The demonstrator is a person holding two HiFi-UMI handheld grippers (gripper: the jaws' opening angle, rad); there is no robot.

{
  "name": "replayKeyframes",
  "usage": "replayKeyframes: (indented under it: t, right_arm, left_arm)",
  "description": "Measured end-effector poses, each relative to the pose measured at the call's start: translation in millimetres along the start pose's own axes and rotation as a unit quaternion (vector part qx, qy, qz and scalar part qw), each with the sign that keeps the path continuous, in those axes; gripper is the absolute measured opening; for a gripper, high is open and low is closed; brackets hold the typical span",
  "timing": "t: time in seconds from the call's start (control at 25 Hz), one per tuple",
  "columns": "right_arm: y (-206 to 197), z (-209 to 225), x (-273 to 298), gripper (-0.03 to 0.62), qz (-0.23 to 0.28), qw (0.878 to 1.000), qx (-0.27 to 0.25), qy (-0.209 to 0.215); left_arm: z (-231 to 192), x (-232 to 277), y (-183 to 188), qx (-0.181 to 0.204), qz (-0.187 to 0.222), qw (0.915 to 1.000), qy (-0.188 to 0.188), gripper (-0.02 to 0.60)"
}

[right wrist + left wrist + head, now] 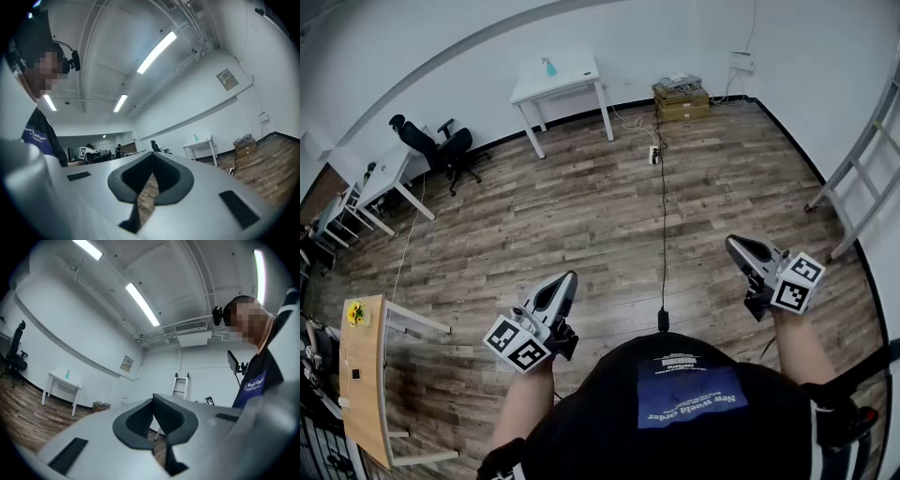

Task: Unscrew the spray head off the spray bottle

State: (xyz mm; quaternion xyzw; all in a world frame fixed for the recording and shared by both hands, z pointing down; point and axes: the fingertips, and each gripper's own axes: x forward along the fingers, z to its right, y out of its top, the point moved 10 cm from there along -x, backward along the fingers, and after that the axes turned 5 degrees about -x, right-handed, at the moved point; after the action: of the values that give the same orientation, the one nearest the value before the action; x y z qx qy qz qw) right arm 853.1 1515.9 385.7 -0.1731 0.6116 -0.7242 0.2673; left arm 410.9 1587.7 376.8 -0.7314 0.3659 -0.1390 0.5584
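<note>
Wooden planks run across the floor [581,216] of a wide, white-walled room, and a person stands in the middle of it with two hand-held grippers, one in each hand. The left hand-held gripper [571,277] has its jaws pressed together with nothing between them; its own view shows the dark pads meeting [153,401] against the far wall. The right hand-held gripper [731,243] is closed and empty as well, its pads [151,161] meeting over bare floor. Each carries one cube with square markers.

One spray bottle [549,67] is in the room. It stands upright on one white desk [572,80] against the far wall, well apart from both grippers. It is small and pale teal, and its narrow top is too small to make out in detail. The left gripper view catches it far off to the left [67,374] and the right gripper view far off to the right [196,138], on the same desk.

One stack of cardboard boxes [681,98] sits on the floor just right of that desk. One black office chair [441,145] stands to the left, one ladder [862,169] leans at the right wall, and one dark cable [664,216] trails along the floor.
</note>
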Motion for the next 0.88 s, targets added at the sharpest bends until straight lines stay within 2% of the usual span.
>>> replayKeyframes:
  t: [0.52, 0.76, 0.88]
  right_arm:
    - [10.0, 64.5, -46.1, -0.003, 0.003, 1.000, 0.016, 0.005]
    - [4.2, 73.8, -33.3, -0.003, -0.011, 1.000, 0.013, 0.022]
    - [-1.8, 77.2, -14.8, -0.003, -0.022, 0.999, 0.009, 0.027]
  left_arm:
    - [39.9, 66.5, -10.0, 0.008, -0.017, 0.9998, 0.006, 0.003]
    - [35.5, 71.3, -12.9, 0.001, -0.018, 0.9997, 0.017, 0.003]
    - [19.8, 69.4, -16.0, -0.002, -0.021, 0.9996, 0.017, 0.003]
